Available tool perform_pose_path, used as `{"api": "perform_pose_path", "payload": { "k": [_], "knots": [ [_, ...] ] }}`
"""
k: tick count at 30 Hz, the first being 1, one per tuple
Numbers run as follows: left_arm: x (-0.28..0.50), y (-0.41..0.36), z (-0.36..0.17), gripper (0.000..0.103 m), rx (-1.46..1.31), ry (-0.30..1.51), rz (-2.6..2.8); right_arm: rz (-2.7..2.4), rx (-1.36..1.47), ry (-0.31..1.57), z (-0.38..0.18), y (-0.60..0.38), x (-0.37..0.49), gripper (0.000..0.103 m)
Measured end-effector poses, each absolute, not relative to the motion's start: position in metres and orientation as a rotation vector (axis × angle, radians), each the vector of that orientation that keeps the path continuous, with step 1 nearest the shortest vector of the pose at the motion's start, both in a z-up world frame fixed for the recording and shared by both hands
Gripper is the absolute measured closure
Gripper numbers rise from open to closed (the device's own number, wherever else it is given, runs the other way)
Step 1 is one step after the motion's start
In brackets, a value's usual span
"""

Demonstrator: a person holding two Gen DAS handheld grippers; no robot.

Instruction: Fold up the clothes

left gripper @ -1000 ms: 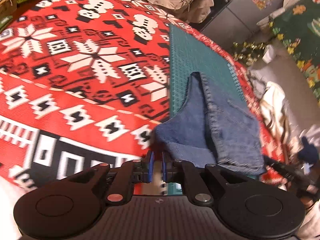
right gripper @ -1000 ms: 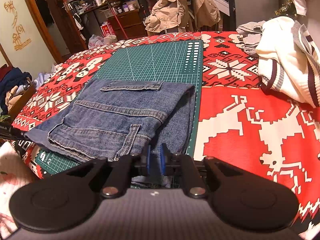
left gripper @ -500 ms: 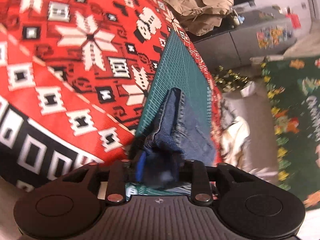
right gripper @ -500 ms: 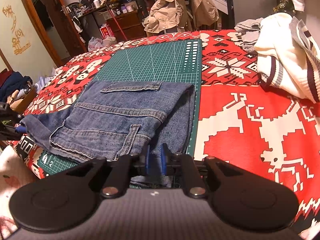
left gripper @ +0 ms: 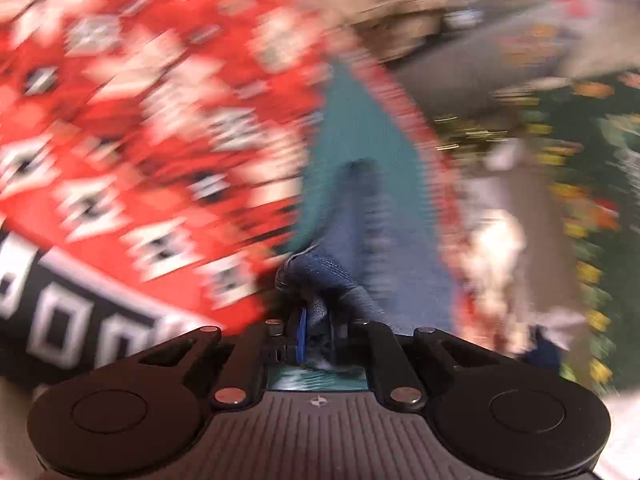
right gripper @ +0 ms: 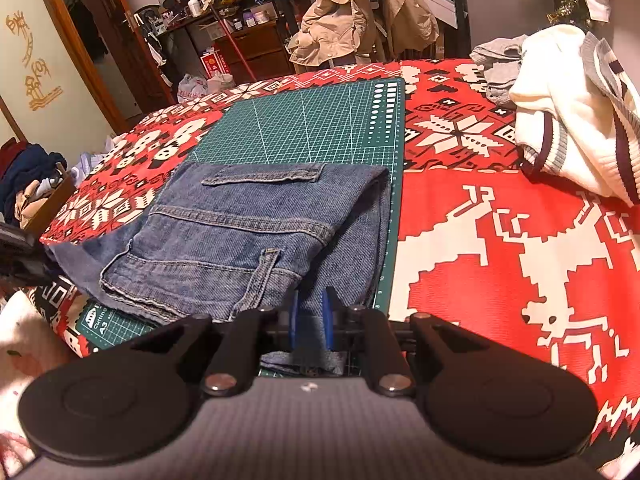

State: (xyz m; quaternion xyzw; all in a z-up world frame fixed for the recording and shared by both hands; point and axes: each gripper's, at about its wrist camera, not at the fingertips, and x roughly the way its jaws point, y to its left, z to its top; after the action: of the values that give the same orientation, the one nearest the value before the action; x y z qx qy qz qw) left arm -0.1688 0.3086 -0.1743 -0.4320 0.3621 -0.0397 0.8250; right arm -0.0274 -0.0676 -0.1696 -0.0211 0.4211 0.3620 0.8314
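Note:
Folded blue jeans (right gripper: 256,232) lie on a green cutting mat (right gripper: 312,120) on the bed. My right gripper (right gripper: 310,316) is shut on the jeans' near edge, with denim pinched between its blue pads. The left wrist view is blurred by motion. There my left gripper (left gripper: 318,328) has a bunched corner of the jeans (left gripper: 320,272) between its pads, and its jaws are closing on it. From the right wrist view, that corner stretches off to the far left edge, where a dark part of the left gripper (right gripper: 20,256) shows.
A red patterned blanket (right gripper: 500,240) covers the bed. A white sweater (right gripper: 576,120) and a grey garment (right gripper: 496,68) are heaped at the back right. A beige jacket (right gripper: 360,12) hangs behind the bed. A box of clothes (right gripper: 28,184) stands off the left side.
My left gripper opened around the jeans' corner and closed on it, turning as it did; its view is now blurred. The corner has been pulled out leftward. The right gripper kept still.

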Motion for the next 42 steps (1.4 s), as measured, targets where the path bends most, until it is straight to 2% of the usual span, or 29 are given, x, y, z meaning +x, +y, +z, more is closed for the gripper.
{"api": "perform_pose_path", "payload": {
  "k": [4,9,14,17,23,28,29,33,42],
  "knots": [
    [-0.172,0.301,-0.170,0.093,-0.723,0.802,-0.086,0.767,-0.039,0.897,-0.171,-0.068,-0.027,0.088],
    [-0.175,0.318,-0.202,0.092,-0.772,0.866,-0.078,0.779,-0.038,0.902,-0.172,-0.069,-0.025,0.088],
    [-0.183,0.324,-0.185,0.090,-0.706,0.904,-0.021,0.774,-0.031,0.901,-0.171,-0.070,-0.025,0.087],
    [-0.197,0.335,-0.172,0.096,-0.694,0.893,0.026,0.774,-0.036,0.903,-0.172,-0.069,-0.023,0.087],
    [-0.194,0.337,-0.156,0.097,-0.832,0.776,-0.056,0.772,-0.037,0.906,-0.172,-0.069,-0.023,0.086],
    [-0.166,0.317,-0.177,0.097,-0.776,0.872,-0.080,0.770,-0.043,0.906,-0.172,-0.068,-0.023,0.086],
    [-0.165,0.317,-0.184,0.101,-0.763,0.900,-0.065,0.770,-0.044,0.906,-0.172,-0.068,-0.023,0.086],
    [-0.182,0.333,-0.201,0.100,-0.869,0.884,-0.051,0.772,-0.039,0.904,-0.173,-0.069,-0.023,0.086],
    [-0.198,0.330,-0.182,0.100,-0.807,0.871,0.014,0.774,-0.048,0.907,-0.171,-0.067,-0.023,0.086]
  ]
}}
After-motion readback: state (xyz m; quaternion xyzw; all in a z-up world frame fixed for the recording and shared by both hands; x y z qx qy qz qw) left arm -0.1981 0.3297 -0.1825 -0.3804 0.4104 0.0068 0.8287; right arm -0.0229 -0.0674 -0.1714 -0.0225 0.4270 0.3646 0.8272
